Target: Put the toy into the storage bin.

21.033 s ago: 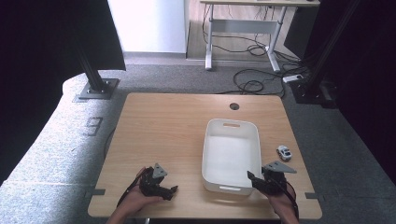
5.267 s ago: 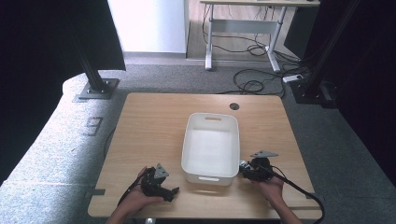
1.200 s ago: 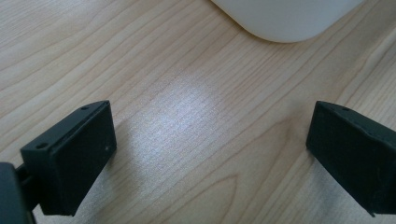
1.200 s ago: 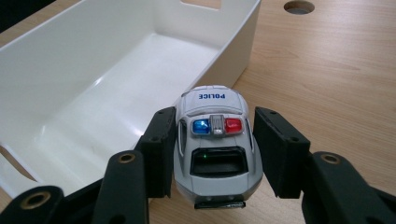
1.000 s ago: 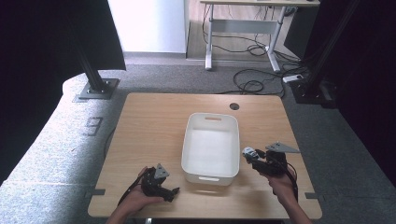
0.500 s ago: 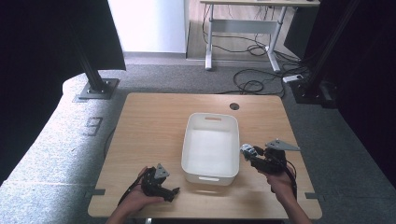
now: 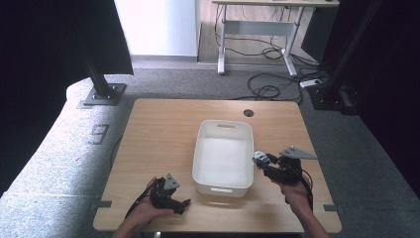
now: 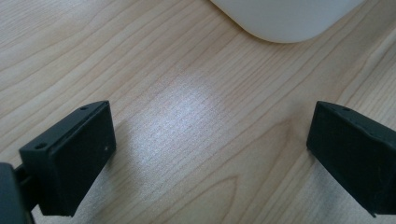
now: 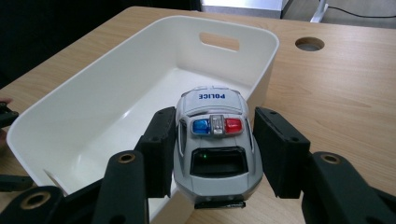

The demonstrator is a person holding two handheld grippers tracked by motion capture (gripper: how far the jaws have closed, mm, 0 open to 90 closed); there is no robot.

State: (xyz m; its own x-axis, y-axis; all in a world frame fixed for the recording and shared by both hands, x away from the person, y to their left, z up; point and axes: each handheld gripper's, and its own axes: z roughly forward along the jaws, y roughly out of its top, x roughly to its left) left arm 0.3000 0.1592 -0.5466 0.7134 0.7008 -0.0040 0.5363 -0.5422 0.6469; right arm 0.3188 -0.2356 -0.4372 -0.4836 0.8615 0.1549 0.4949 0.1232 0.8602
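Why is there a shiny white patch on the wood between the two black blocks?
In the left gripper view that pale patch on the table is glare from a light above, between the open left gripper; the white bin looks soft and blurry there. In the right gripper view the toy police car is sharp.

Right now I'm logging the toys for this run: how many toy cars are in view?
1. The toy police car is held between the right gripper's fingers, over the right rim of the white bin. The bin looks empty; nothing seems hidden.
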